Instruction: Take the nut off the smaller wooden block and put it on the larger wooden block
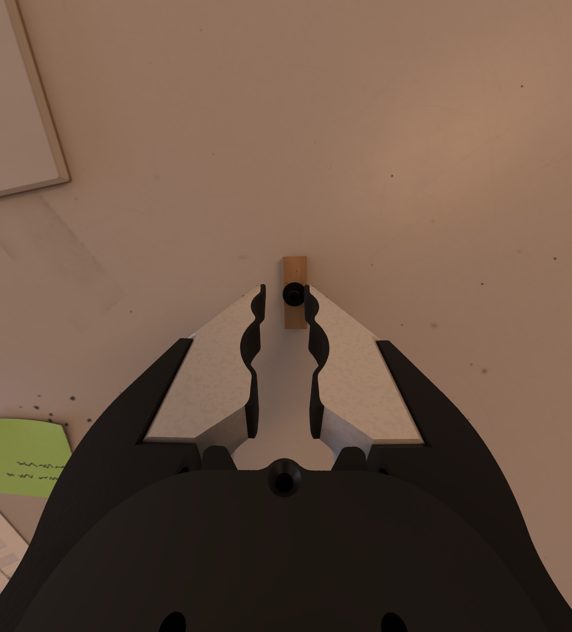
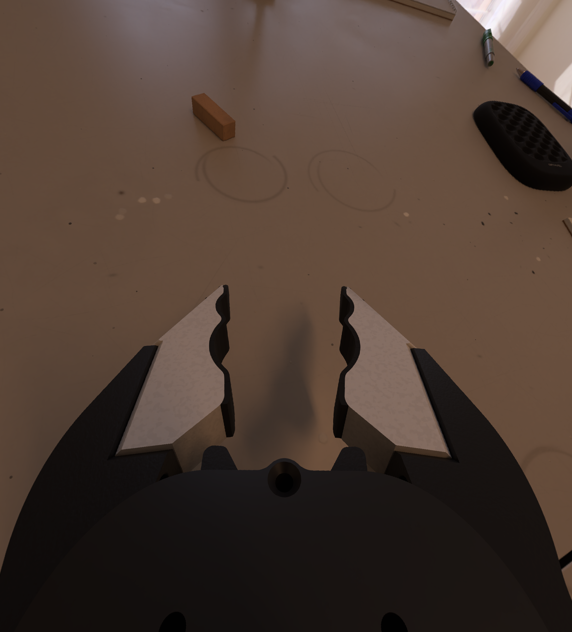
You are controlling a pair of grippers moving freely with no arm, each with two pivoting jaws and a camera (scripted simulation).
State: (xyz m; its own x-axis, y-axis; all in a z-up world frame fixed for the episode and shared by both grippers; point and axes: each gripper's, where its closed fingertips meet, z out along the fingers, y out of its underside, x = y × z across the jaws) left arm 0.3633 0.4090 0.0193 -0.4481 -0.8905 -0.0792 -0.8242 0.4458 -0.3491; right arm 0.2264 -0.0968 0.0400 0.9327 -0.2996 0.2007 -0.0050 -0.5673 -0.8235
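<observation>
Left gripper (image 1: 284,290) jaws parted above nut (image 1: 293,294) (right gripper (image 2: 284,290) agape)

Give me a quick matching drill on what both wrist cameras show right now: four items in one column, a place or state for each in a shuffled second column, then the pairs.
Column 1
1. nut
2. larger wooden block
3. right gripper
4. green sticky note

Column 2
A. open over bare tabletop, holding nothing
B. on the table at the lower left of the left wrist view
C. sitting on the smaller wooden block, between the open fingers of the left gripper
D. lying alone on the table, nothing on top

Pairs: 1-C, 2-D, 3-A, 4-B
</observation>
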